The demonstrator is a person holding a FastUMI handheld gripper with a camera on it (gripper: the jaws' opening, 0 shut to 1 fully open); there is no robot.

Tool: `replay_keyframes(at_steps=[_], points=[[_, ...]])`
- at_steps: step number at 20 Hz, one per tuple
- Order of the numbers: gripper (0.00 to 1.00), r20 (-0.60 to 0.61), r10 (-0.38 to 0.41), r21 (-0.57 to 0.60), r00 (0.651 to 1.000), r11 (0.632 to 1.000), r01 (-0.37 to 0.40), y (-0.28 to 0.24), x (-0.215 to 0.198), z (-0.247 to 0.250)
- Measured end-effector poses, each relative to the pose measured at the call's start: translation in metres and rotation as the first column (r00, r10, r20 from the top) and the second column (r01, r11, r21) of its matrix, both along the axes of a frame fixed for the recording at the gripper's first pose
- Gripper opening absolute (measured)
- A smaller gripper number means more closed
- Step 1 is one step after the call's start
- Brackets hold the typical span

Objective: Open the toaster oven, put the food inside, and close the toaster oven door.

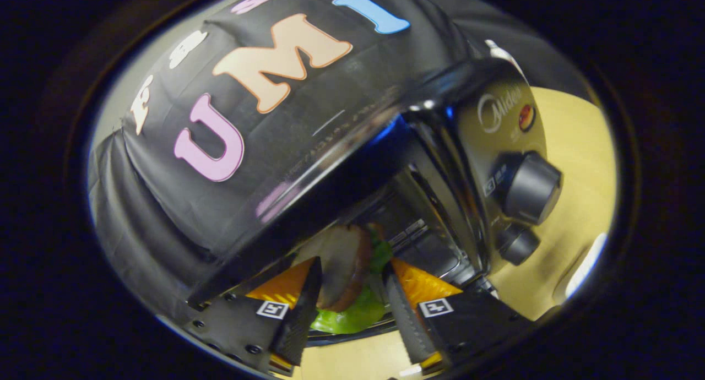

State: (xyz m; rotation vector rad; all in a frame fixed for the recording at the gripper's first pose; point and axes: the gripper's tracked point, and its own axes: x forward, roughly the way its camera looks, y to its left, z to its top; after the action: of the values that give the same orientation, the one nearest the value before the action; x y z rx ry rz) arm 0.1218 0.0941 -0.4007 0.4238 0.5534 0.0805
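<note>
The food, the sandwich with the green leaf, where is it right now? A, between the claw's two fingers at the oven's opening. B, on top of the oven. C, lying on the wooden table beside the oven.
A: the sandwich sits between the two fingers of the claw, at the mouth of the toaster oven, whose cavity lies just beyond it.

Sandwich (344, 270): lower part hid behind the hand-held gripper (352, 308) fingers; filling blurred.
Toaster oven (440, 165) interior: dark, rack barely told.
Oven door (308, 204): far end cut off.
Counter (573, 165): mostly hidden.
</note>
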Motion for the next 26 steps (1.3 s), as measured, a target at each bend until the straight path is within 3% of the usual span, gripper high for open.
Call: replay_keyframes(at_steps=[2,8,13,18,26], points=[[0.78,0.0,0.032,-0.104,0.999,0.994,-0.031,-0.007,-0.009,0.005],[0.99,-0.042,0.152,-0.213,0.988,0.964,-0.157,-0.027,-0.076,0.05],[0.99,-0.19,0.211,-0.213,0.959,0.944,-0.25,-0.049,-0.153,0.057],[0.99,-0.36,0.271,-0.27,0.893,0.885,-0.378,-0.071,-0.217,0.023],[0.99,-0.483,0.216,-0.259,0.848,0.89,-0.374,-0.087,-0.232,-0.04]])
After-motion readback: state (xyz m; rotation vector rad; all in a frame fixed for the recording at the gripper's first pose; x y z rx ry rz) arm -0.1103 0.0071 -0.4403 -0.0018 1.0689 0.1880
